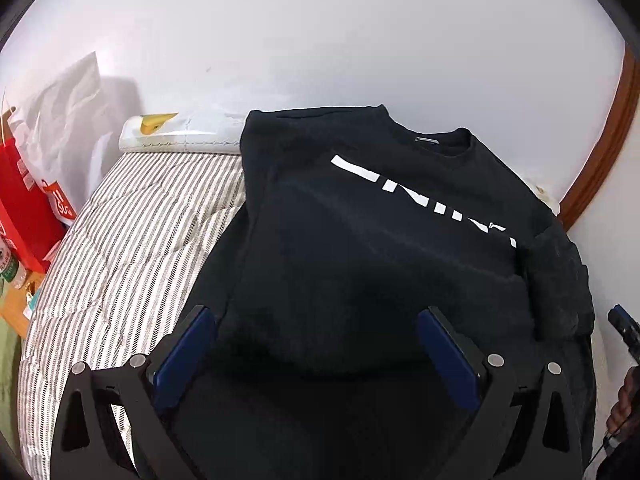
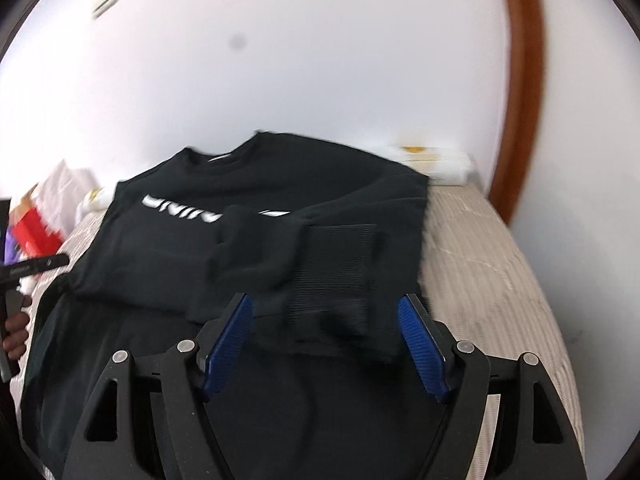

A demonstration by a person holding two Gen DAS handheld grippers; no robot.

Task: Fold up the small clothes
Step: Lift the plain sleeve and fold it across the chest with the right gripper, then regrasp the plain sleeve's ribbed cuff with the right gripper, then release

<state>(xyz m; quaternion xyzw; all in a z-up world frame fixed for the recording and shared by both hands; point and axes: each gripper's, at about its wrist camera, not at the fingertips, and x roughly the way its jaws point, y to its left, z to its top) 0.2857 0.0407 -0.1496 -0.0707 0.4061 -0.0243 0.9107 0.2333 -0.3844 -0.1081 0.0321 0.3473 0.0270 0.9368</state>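
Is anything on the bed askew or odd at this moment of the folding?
Yes. On the black sweatshirt, one sleeve is folded across the chest and hides part of the white lettering. It lies bunched and slanted, not flat. Both tools are open, holding nothing.

Black sweatshirt (image 1: 360,240) with white block lettering across the chest, spread front-up on the striped bedcover, collar toward the wall; one sleeve (image 2: 288,256) folded inward over the chest, covering part of the lettering, ribbed cuff (image 2: 340,272) lying near the hem; blurred in the right wrist view, sharper in the left
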